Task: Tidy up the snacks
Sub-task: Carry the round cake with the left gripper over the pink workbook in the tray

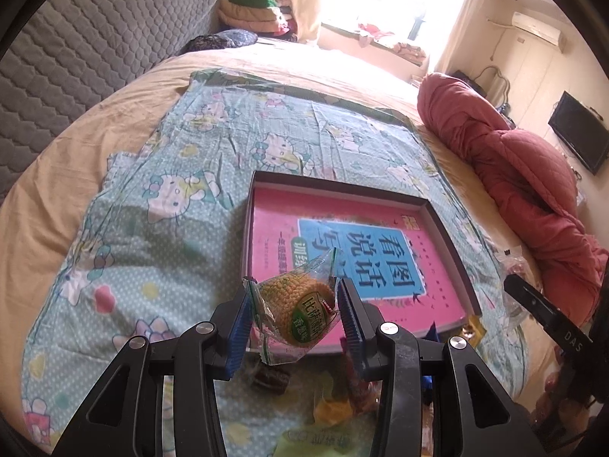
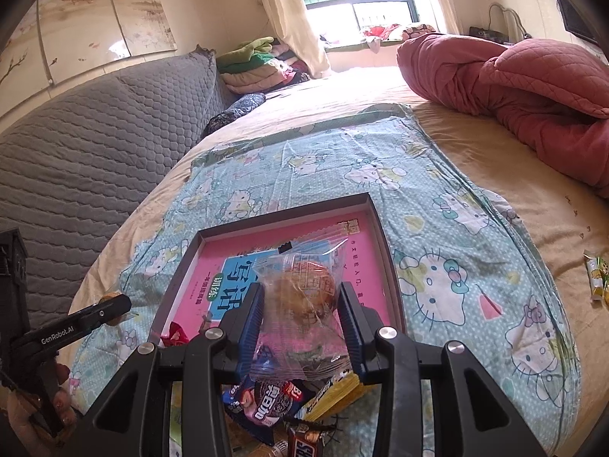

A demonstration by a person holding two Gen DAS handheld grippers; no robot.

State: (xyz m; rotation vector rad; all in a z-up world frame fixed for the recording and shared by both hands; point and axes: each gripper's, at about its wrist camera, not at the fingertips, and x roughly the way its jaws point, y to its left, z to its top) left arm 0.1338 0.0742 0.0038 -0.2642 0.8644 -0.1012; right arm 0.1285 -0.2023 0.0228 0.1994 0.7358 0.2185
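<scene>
My left gripper (image 1: 295, 304) is shut on a wrapped yellow corn snack (image 1: 300, 310) and holds it above the near edge of a shallow dark box (image 1: 335, 186) with a pink book inside. My right gripper (image 2: 300, 301) is shut on a clear bag with a brown pastry (image 2: 304, 293), held over the same box (image 2: 384, 243). A pile of loose snacks lies under the grippers: a dark cookie (image 1: 270, 379), an Oreo pack (image 2: 266, 403), a yellow packet (image 2: 335, 392) and a Snickers bar (image 2: 304, 441).
The box sits on a Hello Kitty cloth (image 1: 152, 209) spread on a beige bed. A red quilt (image 2: 514, 87) lies at the right. A grey headboard (image 2: 76, 144) is at the left. Small yellow packets (image 2: 595, 274) lie on the sheet at far right.
</scene>
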